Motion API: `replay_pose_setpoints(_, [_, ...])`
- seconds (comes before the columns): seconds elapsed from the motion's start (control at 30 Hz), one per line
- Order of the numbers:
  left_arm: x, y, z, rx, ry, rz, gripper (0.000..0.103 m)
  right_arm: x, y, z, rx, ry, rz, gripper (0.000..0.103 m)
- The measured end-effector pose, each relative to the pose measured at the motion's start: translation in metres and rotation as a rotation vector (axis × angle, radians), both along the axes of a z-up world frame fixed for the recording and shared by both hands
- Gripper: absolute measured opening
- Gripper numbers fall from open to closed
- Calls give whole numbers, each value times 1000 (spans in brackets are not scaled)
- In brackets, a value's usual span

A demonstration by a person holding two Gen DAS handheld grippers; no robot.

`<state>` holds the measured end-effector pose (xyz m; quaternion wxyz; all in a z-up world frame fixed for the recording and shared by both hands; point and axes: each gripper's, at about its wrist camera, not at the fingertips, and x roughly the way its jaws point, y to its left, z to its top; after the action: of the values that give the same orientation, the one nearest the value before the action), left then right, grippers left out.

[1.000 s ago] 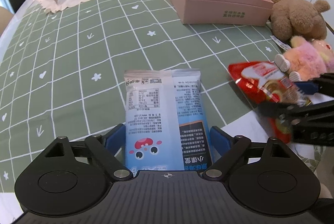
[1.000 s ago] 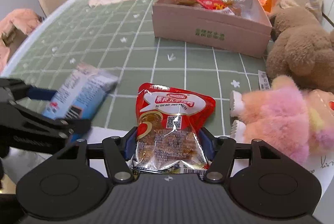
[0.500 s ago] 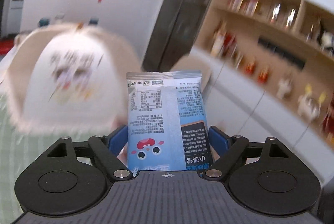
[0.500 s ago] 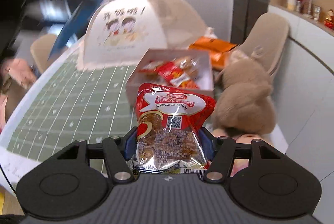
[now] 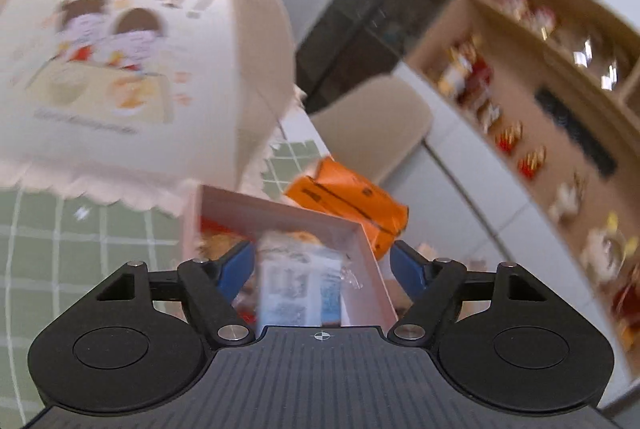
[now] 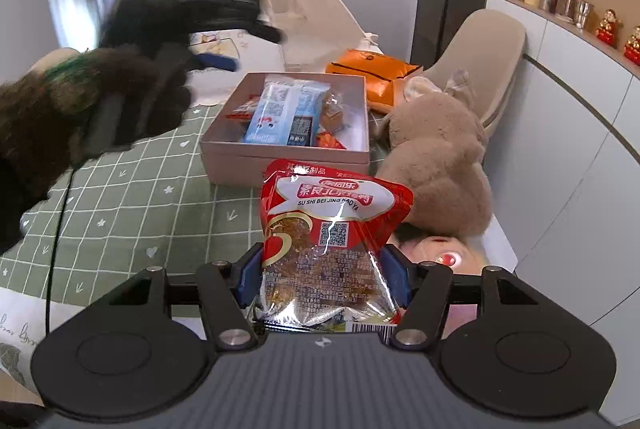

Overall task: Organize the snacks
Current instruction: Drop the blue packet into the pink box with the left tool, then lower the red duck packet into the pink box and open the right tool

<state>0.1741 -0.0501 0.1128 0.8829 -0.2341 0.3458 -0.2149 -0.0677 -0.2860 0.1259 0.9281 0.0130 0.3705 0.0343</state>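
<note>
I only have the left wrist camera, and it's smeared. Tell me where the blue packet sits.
Observer: The blue packet lies flat inside the pink box, on top of other snacks.
Operator: Report the left claw.
Observer: The left claw hangs above the table, left of the box, its jaws closing with nothing between them.
Operator: Now the right one.
Observer: The right claw is shut on a red packet, short of the box.

The left wrist view looks forward along its fingers (image 5: pixel 240 265), close above the pink box (image 5: pixel 280 215), tilted and blurred. The right wrist view sits farther back and higher, facing down the desk (image 6: pixel 132 197). Both share the pink box (image 6: pixel 280 157), orange package (image 5: pixel 352 197) and food cover (image 5: pixel 120 49).
</note>
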Motion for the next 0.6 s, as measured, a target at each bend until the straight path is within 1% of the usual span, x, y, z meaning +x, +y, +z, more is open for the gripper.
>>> replay_pose_setpoints(0.03, [-5, 9, 0, -11, 6, 7, 80, 3, -4, 8, 21, -25, 0, 62])
replay_pose_setpoints(0.1, [-27, 24, -3, -10, 18, -1, 80, 19, -8, 34, 54, -108, 8, 62])
replay_pose_setpoints(0.17, [-47, 33, -4, 0, 26, -21, 80, 44, -4, 62, 15, -194, 11, 62])
replay_pose_setpoints(0.23, [-70, 37, -4, 9, 20, -44, 80, 81, 7, 83, -35, -249, 17, 62])
replay_pose_setpoints(0.27, [-78, 37, -4, 24, 14, -50, 80, 99, 12, 87, -38, -266, 24, 65])
replay_pose_setpoints(0.3, [-87, 36, -5, 52, 5, -49, 80, 117, 15, 89, -9, -275, 39, 74])
replay_pose_setpoints(0.33, [-93, 36, -7, 80, 2, -43, 80, 140, 17, 86, 58, -267, 70, 80])
replay_pose_setpoints(0.37, [-99, 36, -12, 113, 4, -40, 80, 160, 16, 78, 112, -244, 93, 83])
replay_pose_setpoints(0.4, [-104, 37, -17, 149, 13, -35, 80, 178, 16, 66, 155, -206, 95, 83])
replay_pose_setpoints(0.47, [-114, 42, -30, 204, 34, -16, 80, 200, 16, 36, 196, -122, 16, 82])
replay_pose_setpoints(0.5, [-120, 45, -37, 225, 43, -11, 80, 199, 16, 23, 204, -104, -15, 79])
replay_pose_setpoints(0.57, [-131, 47, -50, 284, 51, -8, 80, 184, 22, 4, 206, -98, -11, 79])
replay_pose_setpoints(0.6, [-136, 48, -55, 309, 54, -4, 80, 174, 28, -3, 188, -93, -6, 79])
